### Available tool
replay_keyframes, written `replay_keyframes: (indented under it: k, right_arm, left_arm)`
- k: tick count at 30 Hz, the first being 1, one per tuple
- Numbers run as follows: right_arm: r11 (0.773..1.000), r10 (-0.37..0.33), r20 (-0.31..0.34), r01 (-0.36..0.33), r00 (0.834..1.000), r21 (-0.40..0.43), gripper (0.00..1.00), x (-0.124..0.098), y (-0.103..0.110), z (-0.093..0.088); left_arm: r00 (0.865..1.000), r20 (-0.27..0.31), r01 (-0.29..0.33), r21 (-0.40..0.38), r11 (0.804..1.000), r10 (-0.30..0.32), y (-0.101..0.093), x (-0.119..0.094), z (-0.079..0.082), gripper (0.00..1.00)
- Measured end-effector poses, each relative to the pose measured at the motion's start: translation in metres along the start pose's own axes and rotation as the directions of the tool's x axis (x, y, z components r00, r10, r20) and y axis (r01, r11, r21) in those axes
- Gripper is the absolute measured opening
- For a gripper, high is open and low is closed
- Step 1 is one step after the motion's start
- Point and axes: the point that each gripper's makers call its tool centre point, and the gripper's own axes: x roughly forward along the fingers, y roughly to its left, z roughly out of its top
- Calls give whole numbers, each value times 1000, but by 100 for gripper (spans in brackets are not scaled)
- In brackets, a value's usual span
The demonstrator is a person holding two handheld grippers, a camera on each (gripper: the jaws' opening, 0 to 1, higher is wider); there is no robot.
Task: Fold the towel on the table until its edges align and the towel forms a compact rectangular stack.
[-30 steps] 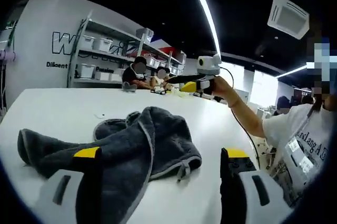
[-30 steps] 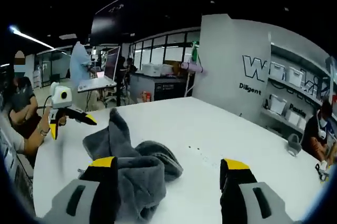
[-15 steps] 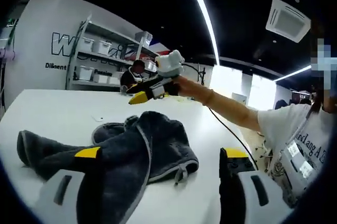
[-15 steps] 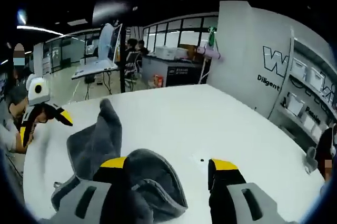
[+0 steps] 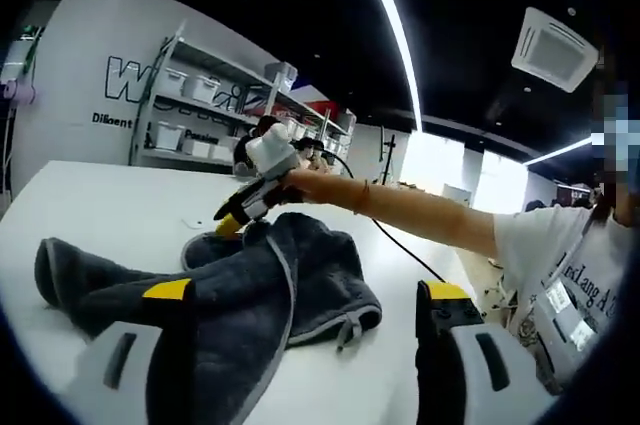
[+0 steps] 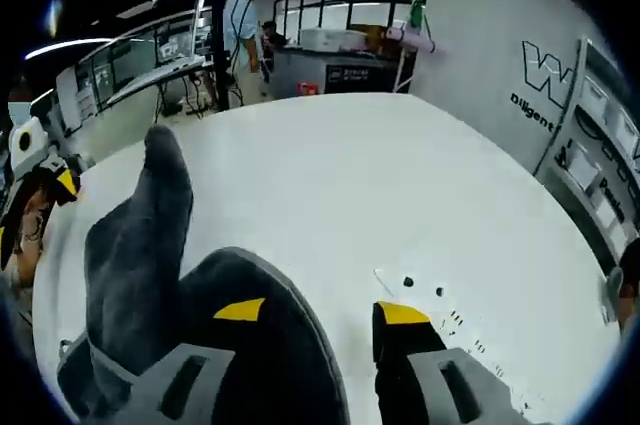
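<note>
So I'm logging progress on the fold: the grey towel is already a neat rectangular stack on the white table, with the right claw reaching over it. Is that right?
Not quite. The grey towel is still a crumpled heap, not a neat stack; the left gripper view shows its edges loose and unaligned. The rest holds: it lies on the white table, and the right claw reaches over it.

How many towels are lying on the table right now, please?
1. A single grey towel lies crumpled on the white table, in front of the left hand-held gripper; the right hand-held gripper is over its far edge. Folds could hide another.
</note>
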Motion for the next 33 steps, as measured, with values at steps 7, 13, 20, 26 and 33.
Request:
replay_keyframes:
  k: [7, 13, 20, 26, 33]
  right_arm:
    - [999, 35, -42, -35, 998, -16, 18, 12, 10, -17]
    - [992, 42, -4, -42, 999, -116, 6, 10, 19, -15]
    - [973, -57, 41, 65, 998, -222, 5, -7, 11, -6]
    - [955, -179, 166, 212, 970, -207, 4, -51, -4, 13]
    - [906, -324, 297, 385, 899, -178, 4, -121, -22, 32]
  left_arm:
    - [1000, -11, 10, 5, 1000, -10, -5, 4, -5, 95]
    - [1000, -11, 3, 0, 1000, -3, -3, 3, -6, 95]
    - [1000, -11, 1, -6, 1000, -1, -1, 2, -6, 95]
    - [1000, -20, -2, -13, 1000, 2, 2, 2, -9, 95]
    - [1000, -24, 3, -16, 1000, -4, 2, 2, -10, 94]
